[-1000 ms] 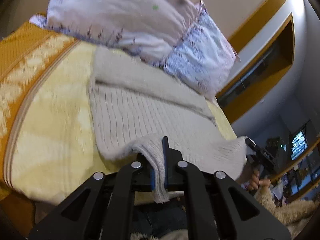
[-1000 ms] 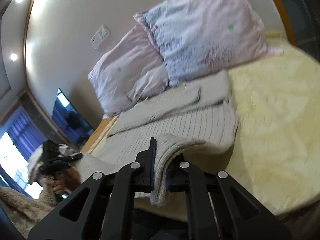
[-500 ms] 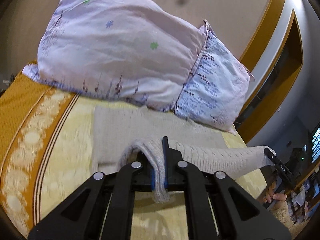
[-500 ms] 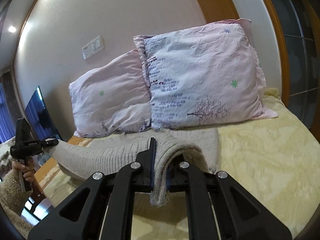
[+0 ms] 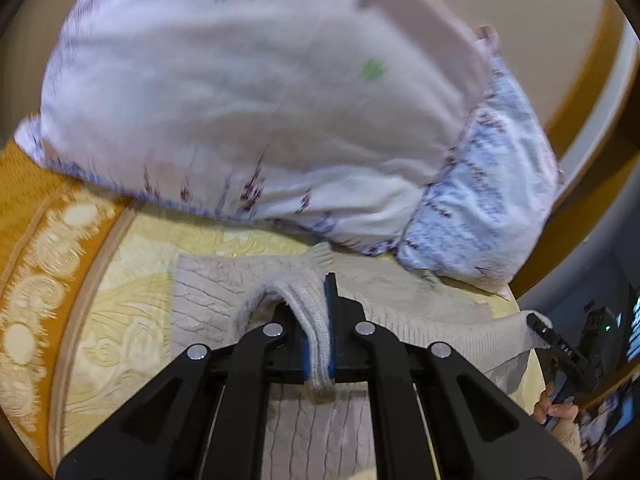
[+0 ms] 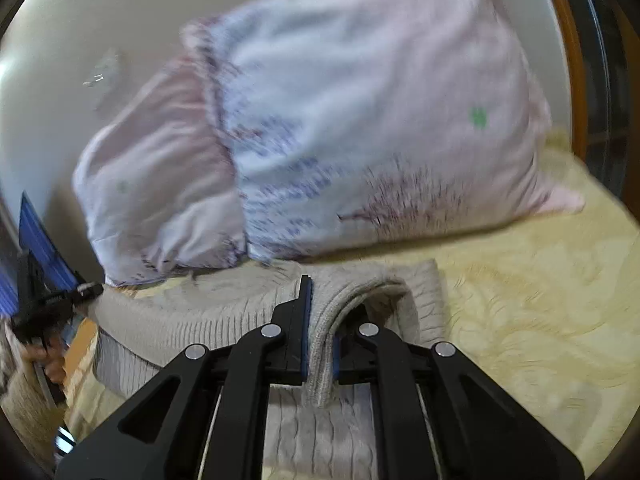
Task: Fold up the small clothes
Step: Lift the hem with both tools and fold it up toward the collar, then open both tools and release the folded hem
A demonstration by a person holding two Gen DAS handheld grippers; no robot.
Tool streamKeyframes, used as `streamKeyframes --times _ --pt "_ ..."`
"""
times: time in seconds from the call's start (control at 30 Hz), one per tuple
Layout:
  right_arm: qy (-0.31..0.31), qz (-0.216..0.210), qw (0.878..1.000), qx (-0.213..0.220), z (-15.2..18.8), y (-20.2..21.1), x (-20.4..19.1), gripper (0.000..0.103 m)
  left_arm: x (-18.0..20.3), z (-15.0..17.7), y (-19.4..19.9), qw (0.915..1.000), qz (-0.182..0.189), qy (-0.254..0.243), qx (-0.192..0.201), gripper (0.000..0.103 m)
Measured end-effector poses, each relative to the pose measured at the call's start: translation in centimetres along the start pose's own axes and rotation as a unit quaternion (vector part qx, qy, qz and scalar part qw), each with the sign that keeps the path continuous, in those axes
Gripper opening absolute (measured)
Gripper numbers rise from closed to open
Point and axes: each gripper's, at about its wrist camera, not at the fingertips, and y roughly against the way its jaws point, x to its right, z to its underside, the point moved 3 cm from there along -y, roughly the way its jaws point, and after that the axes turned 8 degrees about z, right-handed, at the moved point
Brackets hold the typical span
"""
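Bed under yellow cover, two pillows at its head. Sweater lies on the bed just below them. Your left claw and right claw are each clamped on a sweater edge, lifted.

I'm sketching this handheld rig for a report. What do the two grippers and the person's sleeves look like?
Both the left gripper and the right gripper are matte black, with angular linkage arms, round silver pivot pins and blue pads lining the fingers. No cables or readable markings show. Each wrist wears a fuzzy beige sleeve.
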Motion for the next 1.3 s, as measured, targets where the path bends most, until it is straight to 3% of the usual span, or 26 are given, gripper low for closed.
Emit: streamKeyframes --times 0.17,0.3,0.33,0.43,0.47,0.5,0.53,0.73,0.93,1.13,1.3 --pt "-0.034 0.02 0.997 -0.065 0.2 -5.2 1.3 0.008 -2.3 0.0 -3.3 0.9988 -0.003 0.041 -0.025 0.006" --pt "-0.085 0.012 0.991 -0.101 0.2 -7.4 2.4 0.011 -3.9 0.0 -4.7 0.9958 -0.002 0.083 -0.037 0.011" --pt "-0.103 0.005 0.989 -0.11 0.1 -7.9 2.7 0.018 -4.3 -0.1 -5.0 0.9948 0.001 0.094 -0.039 0.014" --pt "-0.134 -0.012 0.985 -0.107 -0.3 -8.2 3.0 0.057 -4.9 -0.6 -4.9 0.9936 0.0 0.111 -0.022 0.039" --pt "-0.14 -0.015 0.986 -0.094 -0.6 -7.9 3.0 0.064 -4.9 -1.0 -4.6 0.9936 -0.001 0.112 -0.011 0.048" --pt "-0.138 -0.014 0.987 -0.081 -0.9 -7.5 2.9 0.064 -4.9 -1.2 -4.3 0.9936 -0.004 0.113 -0.004 0.056" --pt "-0.132 -0.014 0.989 -0.068 -1.1 -6.9 2.7 0.064 -4.8 -1.4 -3.9 0.9936 -0.004 0.113 0.002 0.057" --pt "-0.104 0.008 0.993 -0.049 -1.4 -4.1 3.9 0.064 -4.2 -0.4 -1.4 0.9959 -0.01 0.089 -0.018 0.055" --pt "-0.066 0.033 0.995 -0.067 1.5 -0.9 6.3 0.048 -3.9 2.5 0.7 0.9975 -0.034 0.039 -0.049 0.044" --pt "-0.017 0.047 0.994 -0.099 4.9 -0.1 6.1 0.042 -2.6 5.1 1.9 0.9941 -0.073 -0.052 -0.062 0.043" --pt "0.01 0.055 0.994 -0.098 5.6 -0.1 5.5 0.036 -2.7 6.5 1.7 0.9907 -0.09 -0.068 -0.076 0.043"
